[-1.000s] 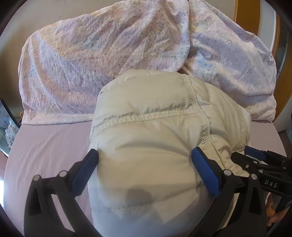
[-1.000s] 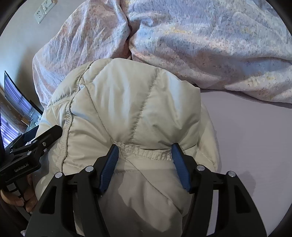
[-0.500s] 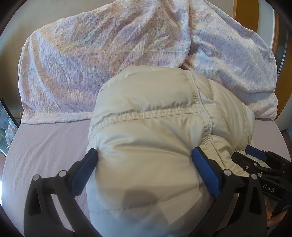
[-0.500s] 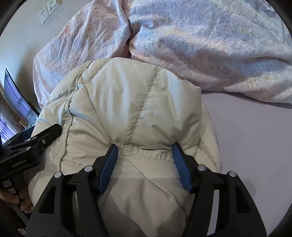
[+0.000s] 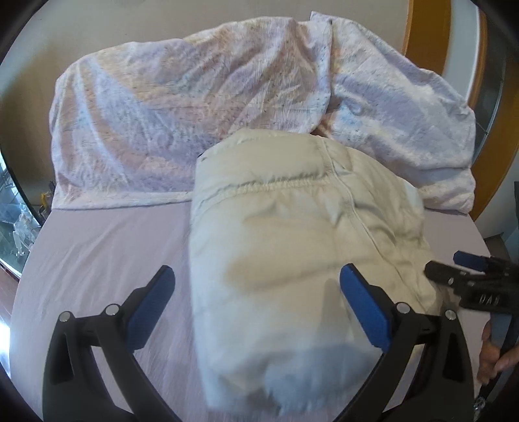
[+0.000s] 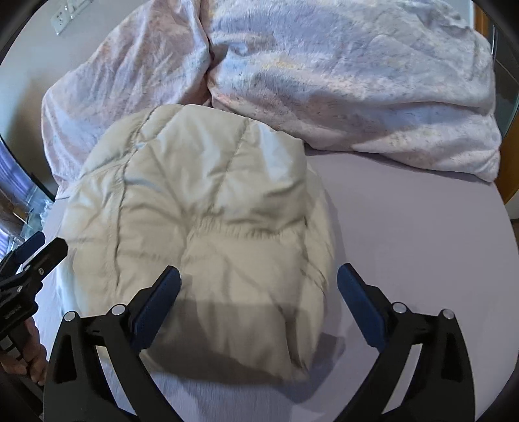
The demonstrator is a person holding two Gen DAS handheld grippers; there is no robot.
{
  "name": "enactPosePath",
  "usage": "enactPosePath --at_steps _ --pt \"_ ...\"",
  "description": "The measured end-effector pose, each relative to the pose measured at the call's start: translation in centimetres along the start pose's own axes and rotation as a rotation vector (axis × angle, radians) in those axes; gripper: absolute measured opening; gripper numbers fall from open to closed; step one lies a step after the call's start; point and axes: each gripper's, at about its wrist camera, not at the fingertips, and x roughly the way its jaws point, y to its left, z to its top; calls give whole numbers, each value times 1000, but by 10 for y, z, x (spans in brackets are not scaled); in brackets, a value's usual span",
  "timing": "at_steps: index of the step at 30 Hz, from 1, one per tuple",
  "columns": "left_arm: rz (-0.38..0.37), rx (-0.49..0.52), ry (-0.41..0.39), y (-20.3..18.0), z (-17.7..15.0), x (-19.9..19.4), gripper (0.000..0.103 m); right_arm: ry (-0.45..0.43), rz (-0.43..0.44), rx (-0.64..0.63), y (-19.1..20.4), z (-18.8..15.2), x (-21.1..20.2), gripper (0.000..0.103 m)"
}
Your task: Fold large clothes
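A cream quilted puffer jacket (image 5: 292,246) lies folded into a thick bundle on the lilac bed sheet (image 5: 107,253). It also shows in the right wrist view (image 6: 201,220). My left gripper (image 5: 258,300) is open, its blue pads wide apart above the near end of the bundle. My right gripper (image 6: 258,298) is open too, hovering over the bundle's near right part. The right gripper appears at the right edge of the left wrist view (image 5: 476,285). The left gripper appears at the left edge of the right wrist view (image 6: 29,263).
A crumpled pale floral duvet (image 5: 201,113) is heaped across the back of the bed, right behind the jacket; it also shows in the right wrist view (image 6: 340,81). A wooden door frame (image 5: 425,35) stands at the back right. A wall socket (image 6: 66,16) is at the upper left.
Both grippers have opened and let go of the jacket, then pulled back and up. The bundle now rests on the sheet and has settled lower and flatter.
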Motion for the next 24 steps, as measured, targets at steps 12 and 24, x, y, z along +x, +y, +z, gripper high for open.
enactPosePath --at_steps 12,24 --pt "-46 -41 53 14 -55 -65 101 86 99 5 19 -61 -57 102" --pt "-48 -49 94 18 -100 -99 101 69 97 42 30 -108 -86 102"
